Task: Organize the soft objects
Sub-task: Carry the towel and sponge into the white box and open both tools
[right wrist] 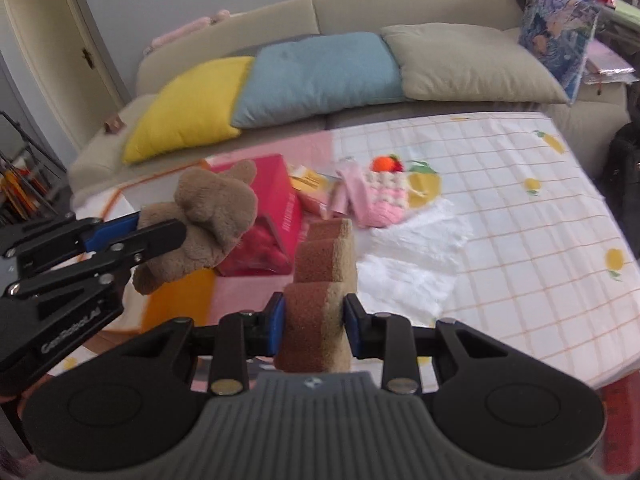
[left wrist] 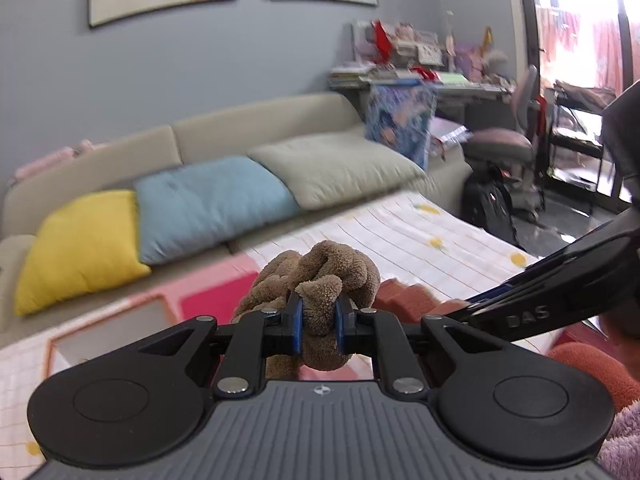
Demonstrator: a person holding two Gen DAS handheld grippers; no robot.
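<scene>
Left wrist view: a brown plush toy [left wrist: 320, 280] is being clamped between the blue pads of the left gripper [left wrist: 319, 322], with the bundle being held above the checked sheet of the bed [left wrist: 420, 236]. Part of the right gripper's black body is being seen at the right edge. In the right wrist view, a folded terracotta and tan towel [right wrist: 320, 304] is being pinched by the right gripper [right wrist: 316, 326], its folds being held upright above the bed [right wrist: 520, 200]. The plush toy [right wrist: 204, 220] is being carried by the left gripper [right wrist: 160, 228] at the left, near the towel but apart from it. On the bed beyond, a pink box [right wrist: 272, 216], a pink knitted item [right wrist: 380, 200] and a white cloth [right wrist: 408, 256] are lying. Yellow, blue and beige cushions are being propped along the sofa [right wrist: 280, 12] behind.
</scene>
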